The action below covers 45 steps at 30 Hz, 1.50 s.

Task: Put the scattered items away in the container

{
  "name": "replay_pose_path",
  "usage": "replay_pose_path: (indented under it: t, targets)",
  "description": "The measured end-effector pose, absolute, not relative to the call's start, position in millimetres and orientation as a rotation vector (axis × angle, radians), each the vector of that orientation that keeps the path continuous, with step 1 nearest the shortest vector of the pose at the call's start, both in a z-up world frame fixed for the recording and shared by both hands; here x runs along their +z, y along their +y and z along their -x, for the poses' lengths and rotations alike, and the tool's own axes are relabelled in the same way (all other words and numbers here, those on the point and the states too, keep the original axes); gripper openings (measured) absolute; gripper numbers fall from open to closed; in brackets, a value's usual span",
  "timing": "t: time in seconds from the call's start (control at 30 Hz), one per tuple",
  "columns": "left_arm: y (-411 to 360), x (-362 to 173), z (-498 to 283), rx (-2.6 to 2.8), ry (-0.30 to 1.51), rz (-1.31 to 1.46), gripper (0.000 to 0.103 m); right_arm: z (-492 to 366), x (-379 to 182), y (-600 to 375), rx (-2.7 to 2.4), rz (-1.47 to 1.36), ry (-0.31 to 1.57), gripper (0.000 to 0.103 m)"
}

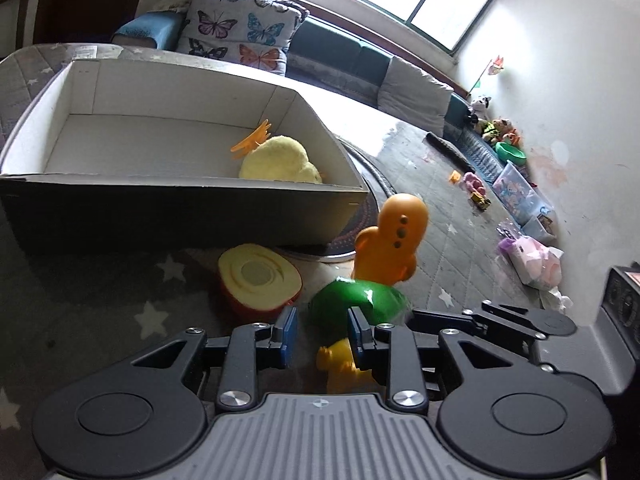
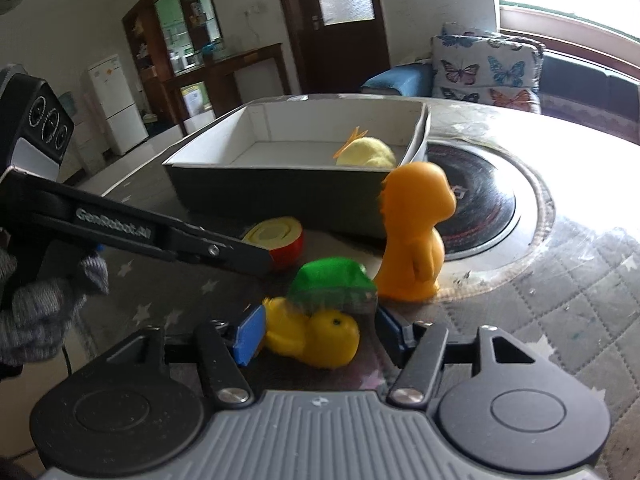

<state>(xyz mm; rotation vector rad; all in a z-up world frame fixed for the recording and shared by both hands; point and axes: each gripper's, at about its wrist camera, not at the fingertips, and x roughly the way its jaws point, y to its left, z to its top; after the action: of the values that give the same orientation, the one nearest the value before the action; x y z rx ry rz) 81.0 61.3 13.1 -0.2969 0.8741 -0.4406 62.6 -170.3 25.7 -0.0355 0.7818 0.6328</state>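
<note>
A yellow toy with a green shell (image 2: 320, 328) lies on its side on the star-patterned cloth, between the blue pads (image 2: 250, 334) of my right gripper (image 2: 318, 332). The pads stand apart and the right one is clear of the toy, so this gripper is open. My left gripper (image 1: 323, 332) is open just short of the same toy (image 1: 360, 300), with nothing in its gap. An orange figurine (image 1: 394, 236) (image 2: 416, 236) stands upright behind the toy. Left of it lies a halved toy apple (image 1: 258, 280) (image 2: 280, 240). The cardboard box (image 1: 160, 212) (image 2: 280, 192) holds a yellow plush (image 1: 280, 162).
A round black plate (image 2: 488, 208) is set into the table right of the box. A gloved hand (image 2: 40, 300) holds the left gripper's long black arm (image 2: 160, 236), which crosses toward the apple. A sofa with butterfly cushions (image 1: 240, 28) and scattered floor toys (image 1: 500, 184) lie beyond.
</note>
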Motion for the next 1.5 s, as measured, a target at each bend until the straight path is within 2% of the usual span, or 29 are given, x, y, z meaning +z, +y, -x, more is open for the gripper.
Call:
replay_pose_path:
  t: [0.17,0.47,0.73,0.93,1.33,1.5]
  targets:
    - [64,11,-63,-0.477,0.877,0.275,0.030,-64,17,-165,0.667,0.062,0.785,0.070]
    - [56,4,-55,-0.507,0.898,0.243,0.030,-49,12,-151,0.740,0.134,0.790,0.069]
    - [59,-2,-56,-0.502,0.907,0.287,0.030,-41,9,-145,0.744,0.170,0.792,0.053]
    - [58,-9,-58,-0.502,0.920,0.329,0.034,-41,6,-140,0.730,0.186,0.793,0.047]
    - [65,-9,-53,-0.489,0.902,0.387,0.034,-33,6,-135,0.703,0.224,0.772,0.042]
    - [69,3,-49,-0.480,0.860,0.383,0.030,-30,17,-131,0.705,0.233,0.742,0.042]
